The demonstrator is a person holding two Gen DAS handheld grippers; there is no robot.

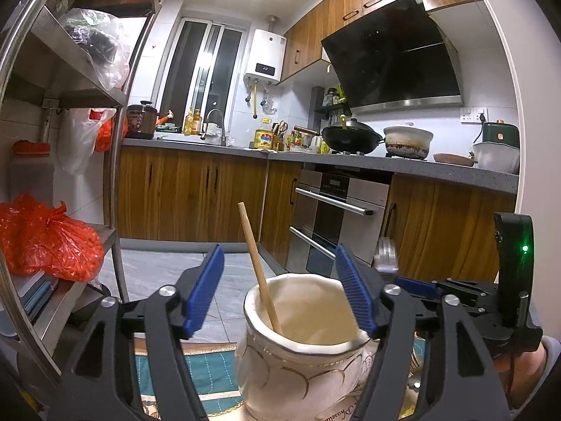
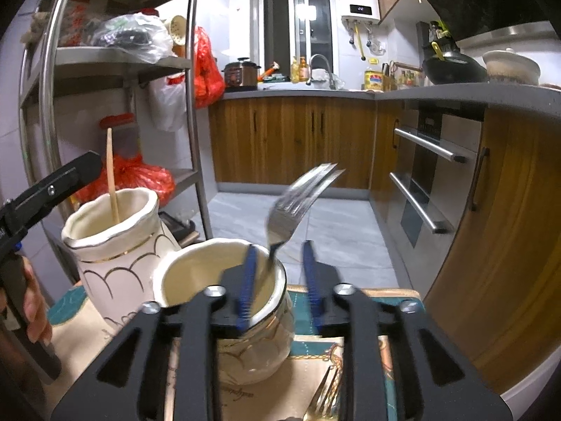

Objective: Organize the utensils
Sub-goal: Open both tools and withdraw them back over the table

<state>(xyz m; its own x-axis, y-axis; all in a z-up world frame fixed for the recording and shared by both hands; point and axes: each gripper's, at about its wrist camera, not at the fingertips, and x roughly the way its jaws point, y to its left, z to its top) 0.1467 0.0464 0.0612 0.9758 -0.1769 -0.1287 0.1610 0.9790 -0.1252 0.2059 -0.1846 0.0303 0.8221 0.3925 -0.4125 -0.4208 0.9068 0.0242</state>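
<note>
Both claws spread: left claw (image 1: 280,291) straddles glazed jar (image 1: 301,347); right claw (image 2: 280,280) beside steel fork (image 2: 298,203).

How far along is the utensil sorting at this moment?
Partly done. A wooden chopstick already stands in the taller jar, which the open left gripper frames. A silver fork, blurred, sits handle-down in the shorter jar, between the fingers of the open right gripper, apparently just released. At least one gold fork remains on the mat.
</note>
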